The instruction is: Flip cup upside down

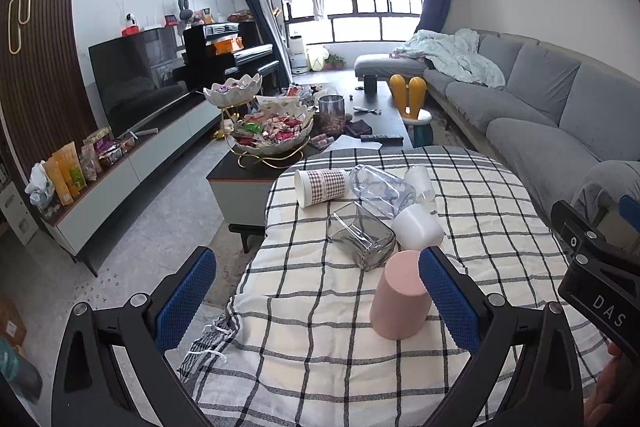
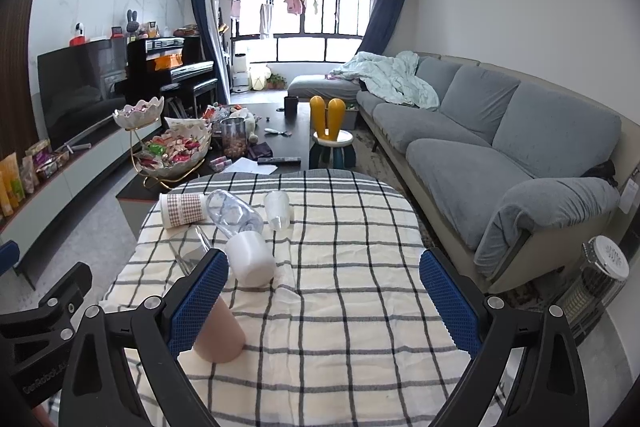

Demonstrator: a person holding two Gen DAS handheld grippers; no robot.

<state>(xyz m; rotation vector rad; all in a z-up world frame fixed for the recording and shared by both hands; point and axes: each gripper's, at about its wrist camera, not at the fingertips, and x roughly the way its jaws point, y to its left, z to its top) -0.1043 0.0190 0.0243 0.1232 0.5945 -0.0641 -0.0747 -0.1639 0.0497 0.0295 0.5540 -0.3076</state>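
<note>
Blue-padded fingers [image 1: 188, 301] of the left gripper [image 1: 316, 301] are sitting nearest the lens, spread wide and gripping nothing. The pink cup [image 1: 398, 297] is standing mouth-down on the checked cloth covering the surface [image 1: 320, 367], its wide rim resting on the cloth; the left gripper's right-hand finger is overlapping the cup's right edge, though whether it is touching cannot be told. The right gripper [image 2: 322, 301] is likewise hanging with its fingers [image 2: 450, 301] spread apart and holding nothing, its left-hand finger hiding part of the pink cup.

Just behind the pink cup, a white cup [image 1: 418, 227] is lying on its side, and beside that, also behind the pink cup, a square clear glass [image 1: 362, 237] is lying tipped over. Farther behind the pink cup, a clear plastic bottle [image 1: 378, 189] is lying on its side, with a gingham-banded paper cup [image 1: 322, 187] lying to its left and a small translucent cup [image 1: 420, 181] to its right.
</note>
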